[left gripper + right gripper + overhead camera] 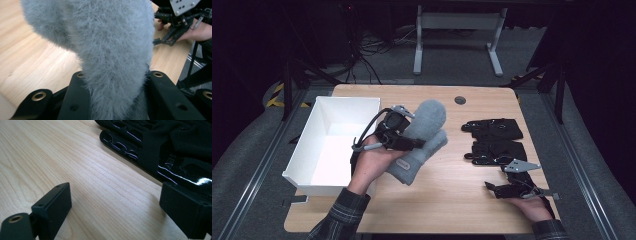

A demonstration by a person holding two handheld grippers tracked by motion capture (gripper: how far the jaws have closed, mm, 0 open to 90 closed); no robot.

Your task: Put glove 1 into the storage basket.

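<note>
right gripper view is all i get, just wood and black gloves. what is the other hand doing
Observer: The left gripper is shut on a fluffy grey mitten, held above the table.
Operator: anything beside it
Observer: A white box, open on top, stands at the table's left side, right next to that hand.
Operator: how many black gloves are there
Observer: Two black gloves lie flat, one behind the other, beyond the right gripper, whose jaws stand open.

lab | dark curtained room | wooden table (447, 200) | floor cables (372, 47) | metal frame rails (259, 165)
</note>
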